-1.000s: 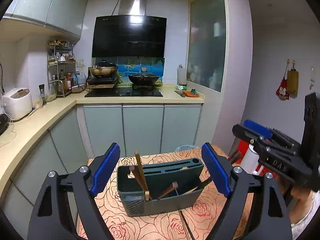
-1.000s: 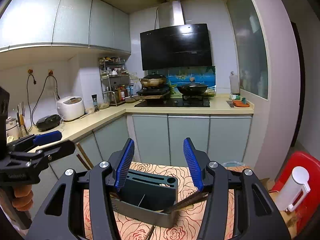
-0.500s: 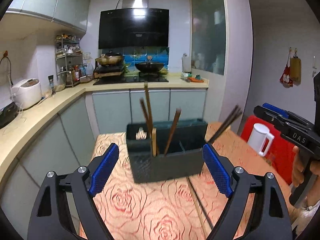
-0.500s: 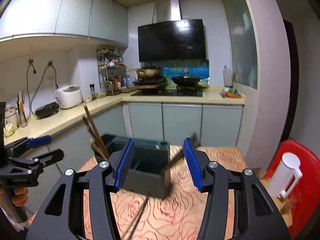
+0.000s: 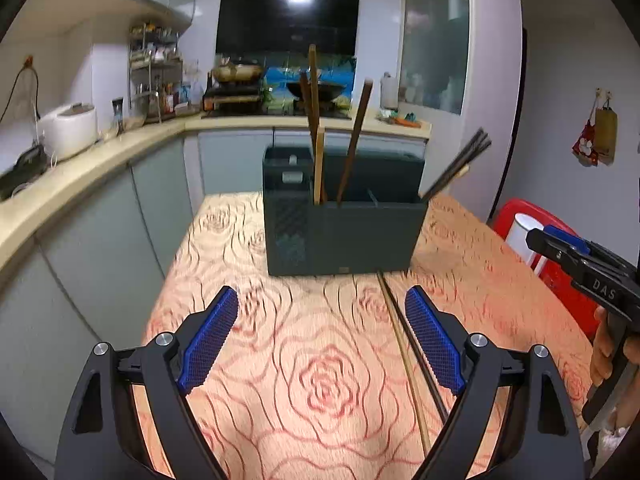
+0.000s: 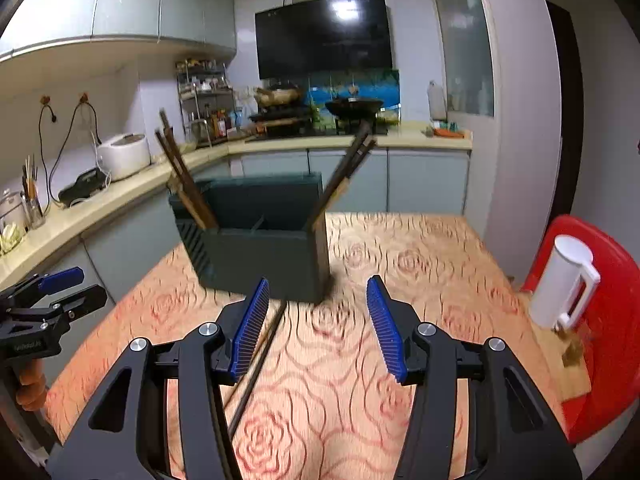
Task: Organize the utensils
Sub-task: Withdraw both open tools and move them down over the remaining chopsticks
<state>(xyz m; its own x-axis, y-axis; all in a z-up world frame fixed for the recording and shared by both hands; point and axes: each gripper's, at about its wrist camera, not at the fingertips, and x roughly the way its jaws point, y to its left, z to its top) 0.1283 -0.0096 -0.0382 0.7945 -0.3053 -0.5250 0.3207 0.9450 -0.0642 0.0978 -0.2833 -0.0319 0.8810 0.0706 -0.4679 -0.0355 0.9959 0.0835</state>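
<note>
Both grippers are hanging spread and empty: left gripper (image 5: 322, 338), right gripper (image 6: 318, 322). 2 loose dark wooden chopsticks (image 5: 404, 344) are lying on the rose-patterned tablecloth (image 5: 320, 384), near the dark green plastic utensil holder (image 5: 344, 224). Closing off-centre risks rolling them away.

Left gripper (image 5: 322, 338) jaws apart — chopsticks (image 5: 404, 344) lie on table (image 5: 248, 248).
</note>
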